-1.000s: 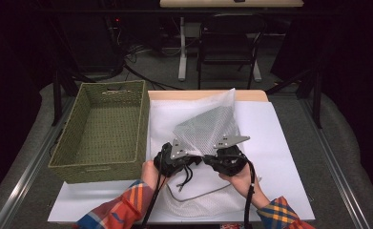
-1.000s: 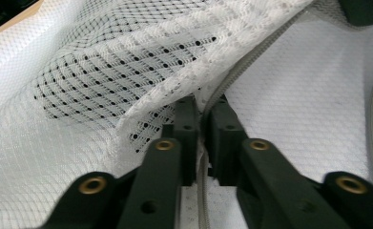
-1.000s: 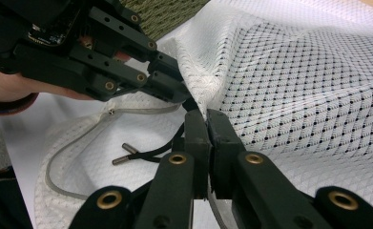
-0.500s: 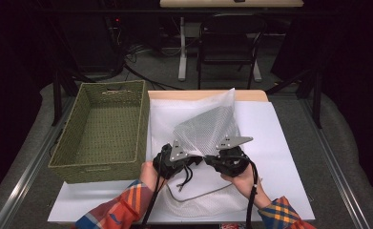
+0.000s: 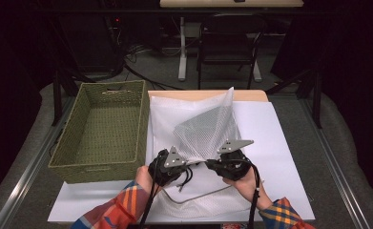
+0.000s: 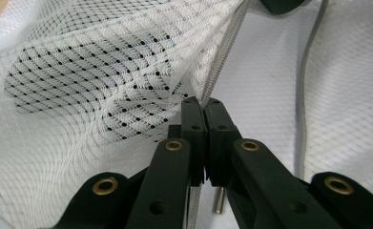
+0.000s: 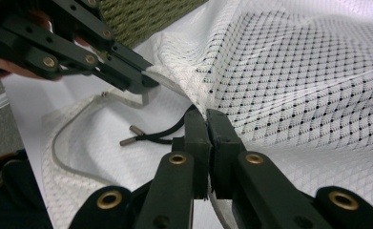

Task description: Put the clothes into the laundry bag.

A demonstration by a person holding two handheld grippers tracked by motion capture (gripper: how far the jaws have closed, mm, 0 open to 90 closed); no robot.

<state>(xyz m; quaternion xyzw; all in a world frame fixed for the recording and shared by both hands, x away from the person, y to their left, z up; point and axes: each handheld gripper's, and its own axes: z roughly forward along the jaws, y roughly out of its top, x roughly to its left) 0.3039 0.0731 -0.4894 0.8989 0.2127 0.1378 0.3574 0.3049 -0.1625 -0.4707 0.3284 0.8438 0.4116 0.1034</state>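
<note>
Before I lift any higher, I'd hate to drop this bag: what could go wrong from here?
The left claw and right claw each pinch only the thin zipper edge of the white mesh laundry bag, so the mesh may slip out or tear. The black drawstring dangles loose below and might snag. The wicker basket sits close beside the bag, which could catch on its rim.

The basket (image 5: 100, 131) stands on the surface (image 5: 289, 143) to my left, just beside the mesh bag (image 5: 203, 129). The bag lies to its right, its near edge lifted between my left gripper (image 5: 190, 161) and my right gripper (image 5: 208, 163), which sit side by side.
</note>
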